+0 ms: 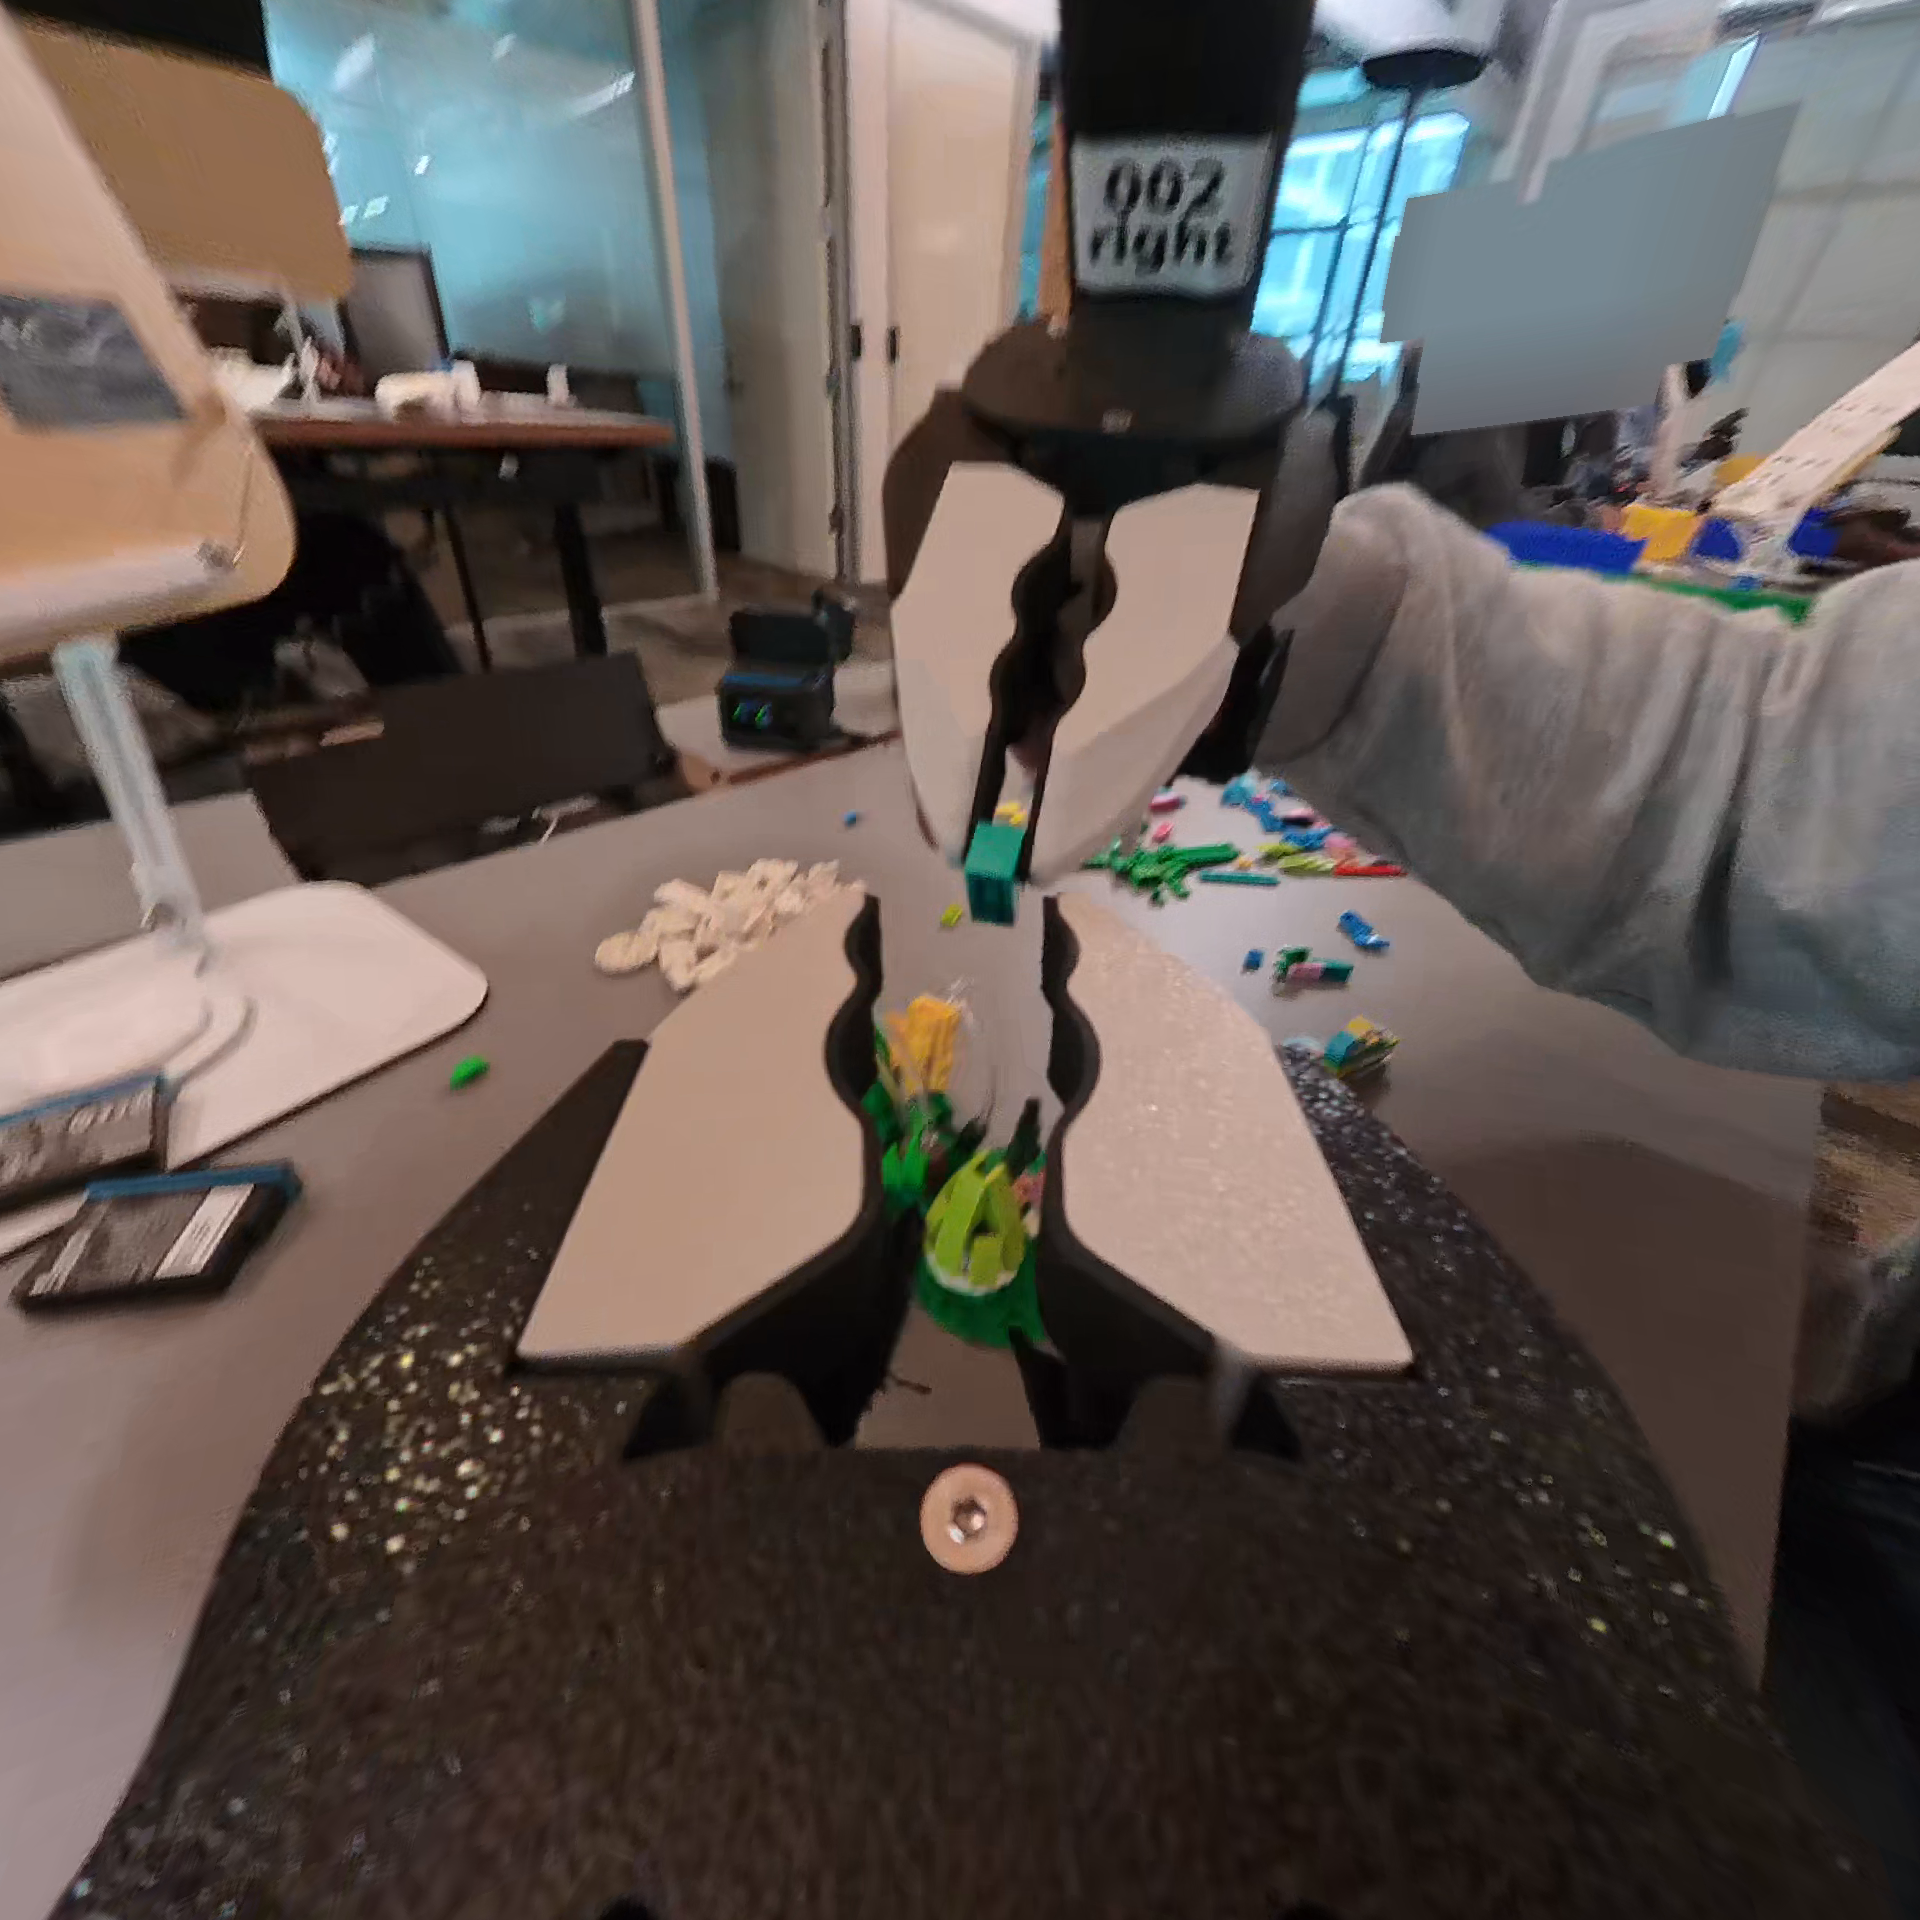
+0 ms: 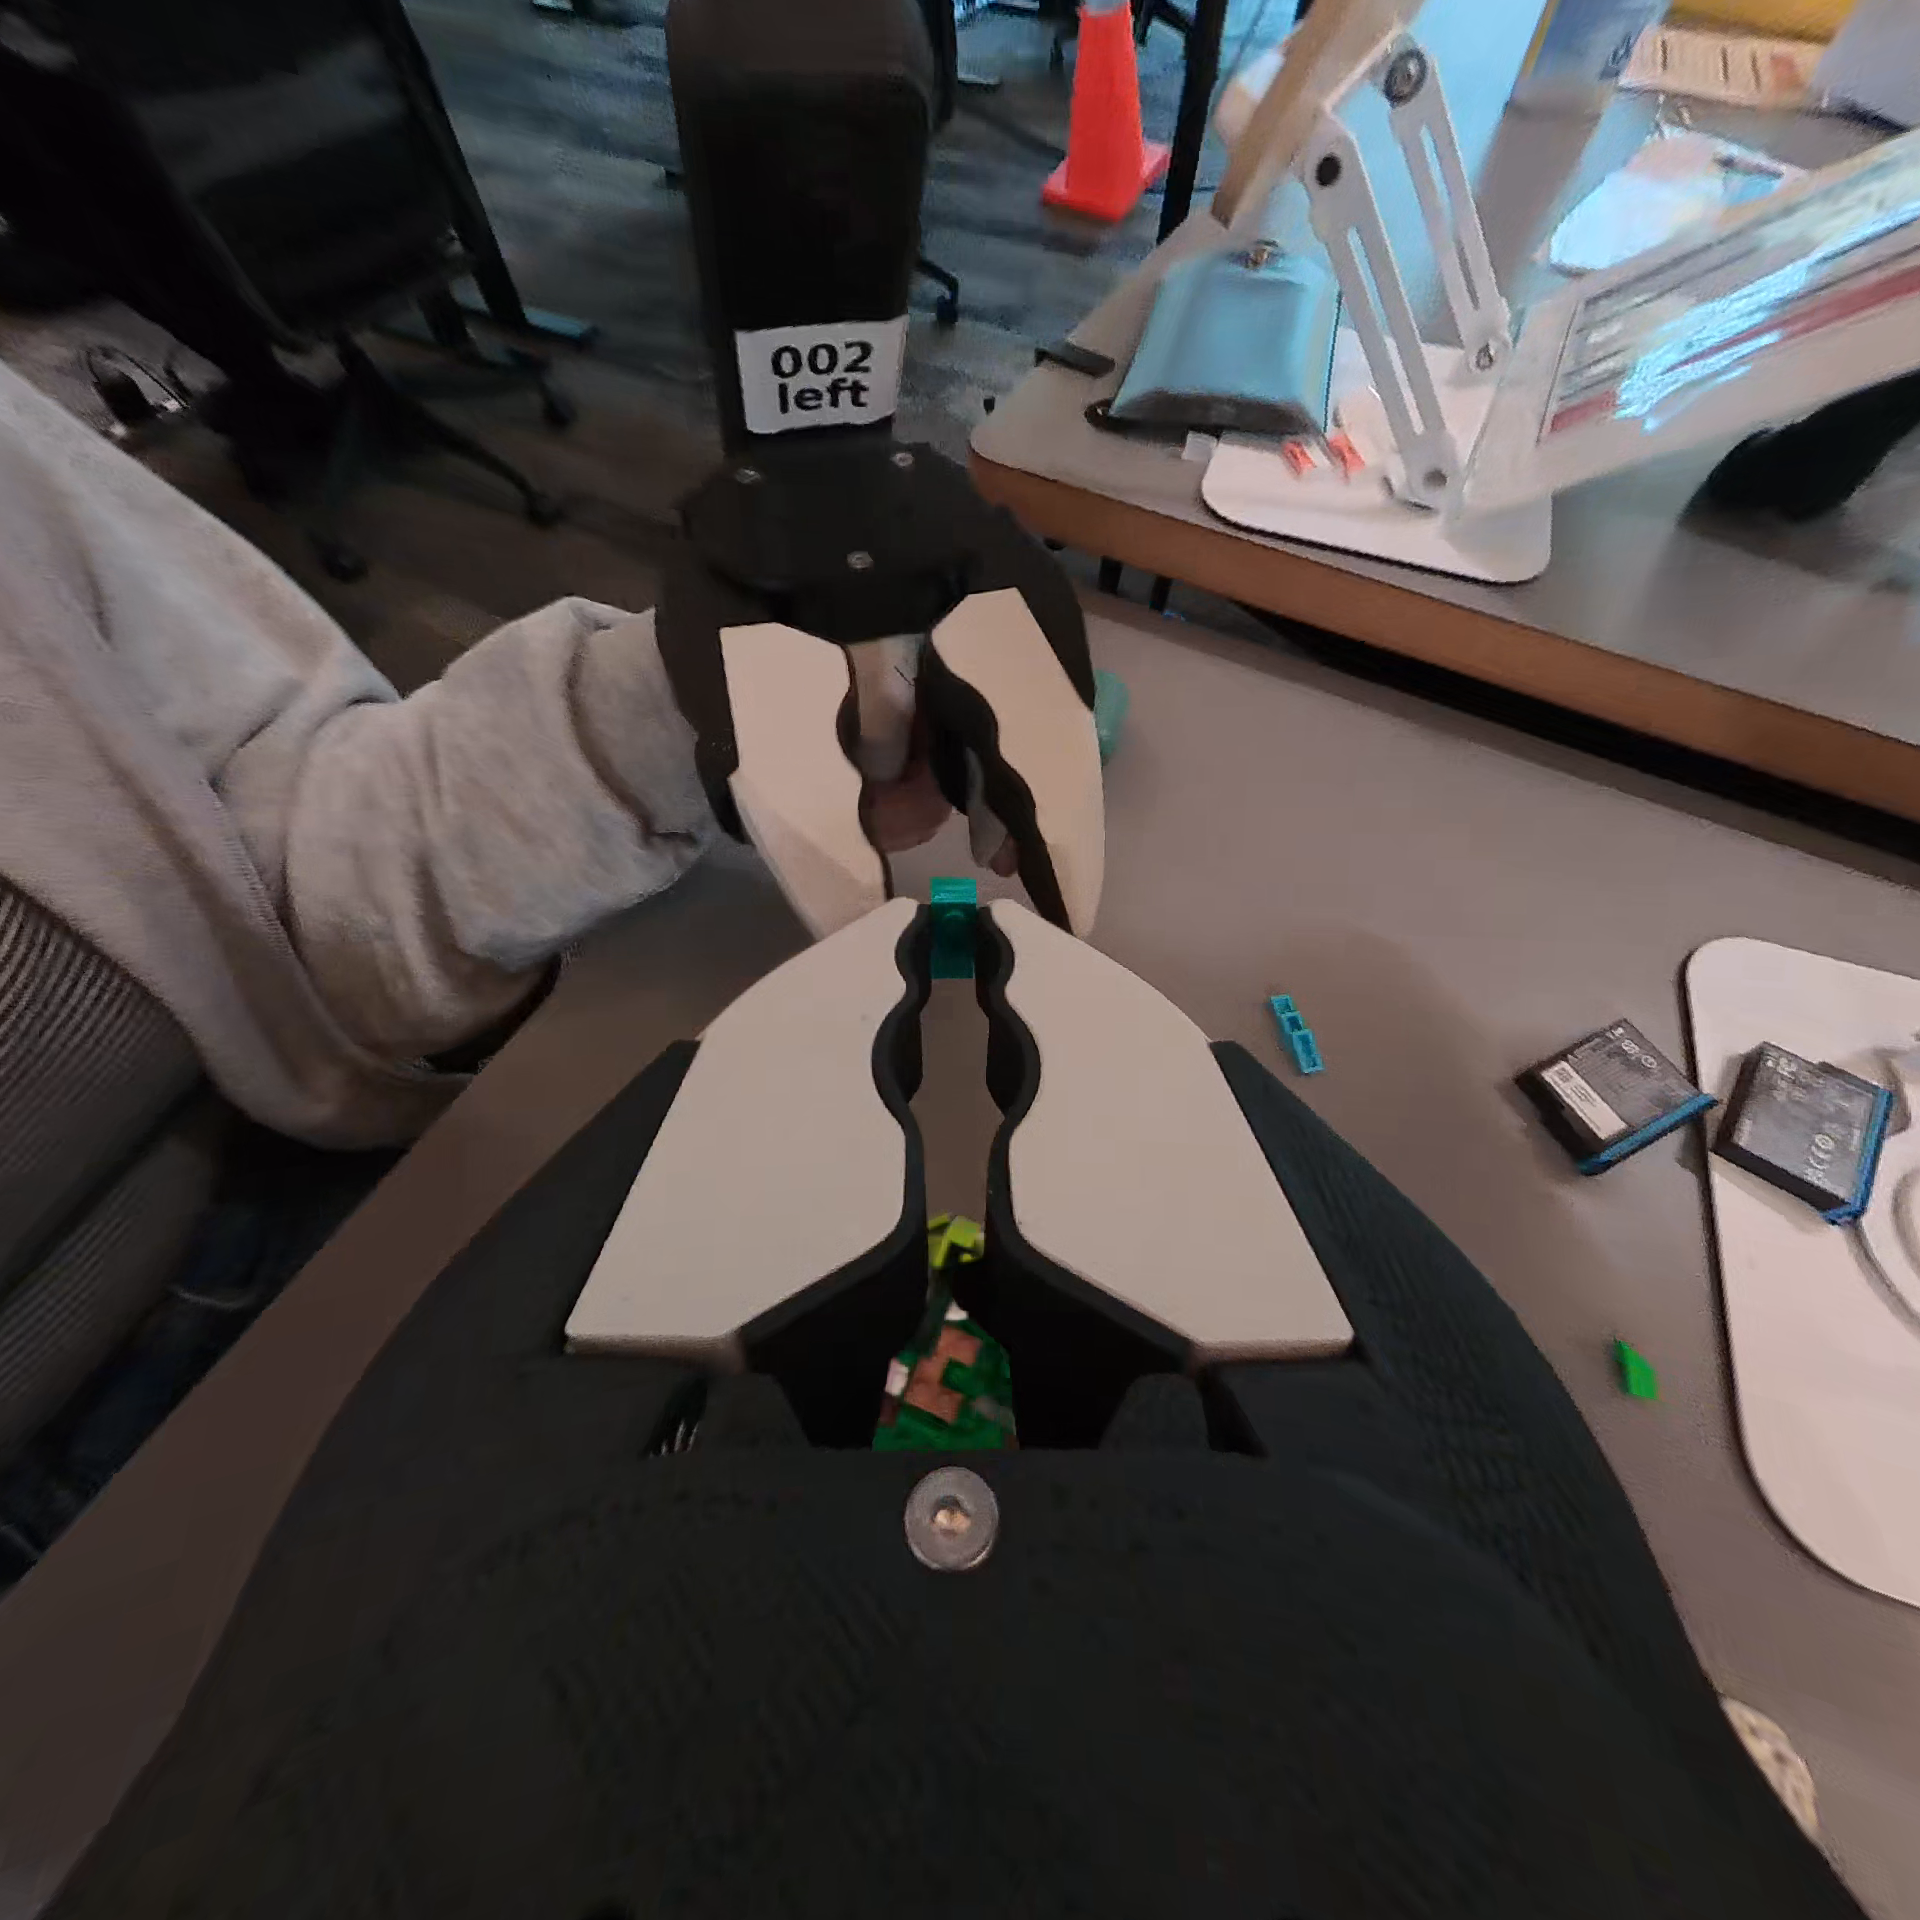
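Left hand-held gripper point(image 1: 961, 914), black-bodied with pale grey finger plates, has its jaws standing apart with nothing between the tips; it hovers over the grey tabletop point(image 1: 312, 1455) and faces the other tool tip to tip. Beneath its fingers sits a small built model of green, lime and yellow toy bricks point(image 1: 961, 1195). To the left lie a white flat stand base point(image 1: 312, 997) and two black rectangular battery packs with blue edges point(image 1: 156, 1236), then a heap of white toy pieces point(image 1: 727, 914). Right hand-held gripper point(image 2: 948, 914), of the same make, is closed to a narrow gap on a small teal plastic toy brick point(image 2: 951, 935), both pads pressing its sides; the brick juts past the fingertips into the space just before the left tool's open tips. Farther right, loose green, blue and pink toy bricks point(image 1: 1247, 862) are scattered on the tabletop, near a grey fleece sleeve point(image 1: 1610, 779).
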`<state>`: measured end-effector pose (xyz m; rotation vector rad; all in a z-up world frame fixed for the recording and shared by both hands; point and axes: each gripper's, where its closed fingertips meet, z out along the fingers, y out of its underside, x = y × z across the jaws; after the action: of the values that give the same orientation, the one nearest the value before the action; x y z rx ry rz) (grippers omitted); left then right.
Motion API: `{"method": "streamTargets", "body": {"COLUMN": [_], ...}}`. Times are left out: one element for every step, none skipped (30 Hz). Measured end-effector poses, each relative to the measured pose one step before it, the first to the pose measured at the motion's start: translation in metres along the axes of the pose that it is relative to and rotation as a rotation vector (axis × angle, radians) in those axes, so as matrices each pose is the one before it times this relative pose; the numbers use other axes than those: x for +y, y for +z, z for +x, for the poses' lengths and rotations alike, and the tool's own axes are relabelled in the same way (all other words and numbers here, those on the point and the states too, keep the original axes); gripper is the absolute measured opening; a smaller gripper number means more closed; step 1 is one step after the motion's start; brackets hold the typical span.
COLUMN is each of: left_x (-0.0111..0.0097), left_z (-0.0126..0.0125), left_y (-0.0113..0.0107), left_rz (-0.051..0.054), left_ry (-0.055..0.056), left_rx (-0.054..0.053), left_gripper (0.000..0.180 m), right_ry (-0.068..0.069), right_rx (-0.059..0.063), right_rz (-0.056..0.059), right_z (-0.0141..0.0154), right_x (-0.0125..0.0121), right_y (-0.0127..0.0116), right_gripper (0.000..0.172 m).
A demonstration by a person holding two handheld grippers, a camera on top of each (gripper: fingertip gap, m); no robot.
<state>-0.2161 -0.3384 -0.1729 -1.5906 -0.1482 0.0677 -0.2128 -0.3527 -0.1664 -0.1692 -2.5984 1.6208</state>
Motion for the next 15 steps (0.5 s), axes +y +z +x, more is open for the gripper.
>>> {"method": "streamTargets", "body": {"left_x": [-0.0045, -0.00228, -0.00201, -0.0016, -0.00166, -0.00098, -0.00083, -0.00092, -0.0005, -0.00114, -0.00247, -0.00386, -0.00361, -0.00209, -0.00027], "left_z": [0.00633, 0.00307, 0.00311, 0.00241, 0.00133, 0.00127, 0.00007, -0.00001, 0.00145, 0.00253, 0.00321, 0.00403, 0.00294, 0.00144, 0.00034], "left_y": [0.00164, 0.00165, 0.00118, 0.0012, 0.00111, 0.00105, 0.00079, 0.00063, 0.00049, 0.00014, -0.0001, -0.00026, -0.00007, -0.00005, -0.00006], "left_rz": [0.0197, 0.0096, 0.0089, 0.0088, 0.0099, 0.0062, 0.0064, 0.0063, 0.004, 0.0072, 0.0174, 0.0278, 0.0271, 0.0201, 0.0104], "left_ry": [0.013, 0.0066, 0.0053, 0.0072, 0.0087, 0.0094, 0.0098, 0.0061, -0.0001, -0.0088, -0.0154, -0.0162, -0.0152, -0.0143, -0.0131], "left_rx": [0.0296, 0.0106, 0.0153, 0.0104, 0.0039, 0.0038, -0.0019, 0.0001, 0.0132, 0.0248, 0.0311, 0.0351, 0.0283, 0.0181, 0.0124], "left_gripper": [0.026, 0.024, 0.018, 0.014, 0.011, 0.009, 0.009, 0.009, 0.008, 0.008, 0.008, 0.008, 0.008, 0.008, 0.008], "right_ry": [-0.0046, 0.0015, 0.0034, 0.0022, 0.002, 0.0031, 0.0071, 0.0096, 0.0126, 0.0185, 0.0234, 0.03, 0.0362, 0.0342, 0.027], "right_rx": [0.005, 0.0038, 0.0024, 0.0017, 0.0043, 0.0026, -0.0036, -0.003, -0.0089, -0.0215, -0.03, -0.0397, -0.0423, -0.0364, -0.0271], "right_rz": [0.011, 0.0191, 0.0122, 0.0101, 0.0097, 0.0081, 0.007, 0.0092, 0.0083, 0.0084, 0.0163, 0.0253, 0.0288, 0.025, 0.0168], "right_z": [-0.00456, -0.00335, -0.00212, -0.00131, -0.00025, 0.0, -0.00034, -0.00001, -0.0006, -0.00195, -0.00264, -0.00344, -0.00315, -0.00195, -0.00058], "right_x": [-0.00003, -0.00193, -0.00148, -0.00113, -0.001, -0.00072, -0.00053, -0.00063, -0.00038, -0.00048, -0.00151, -0.00271, -0.00315, -0.00236, -0.001], "right_y": [-0.00284, -0.00321, -0.00309, -0.0025, -0.00173, -0.00128, -0.00099, -0.0008, -0.00075, -0.0008, -0.00095, -0.00108, -0.00096, -0.00051, -0.0003], "right_gripper": [0.006, 0.006, 0.006, 0.006, 0.006, 0.006, 0.006, 0.006, 0.006, 0.006, 0.006, 0.006, 0.006, 0.006, 0.006]}}
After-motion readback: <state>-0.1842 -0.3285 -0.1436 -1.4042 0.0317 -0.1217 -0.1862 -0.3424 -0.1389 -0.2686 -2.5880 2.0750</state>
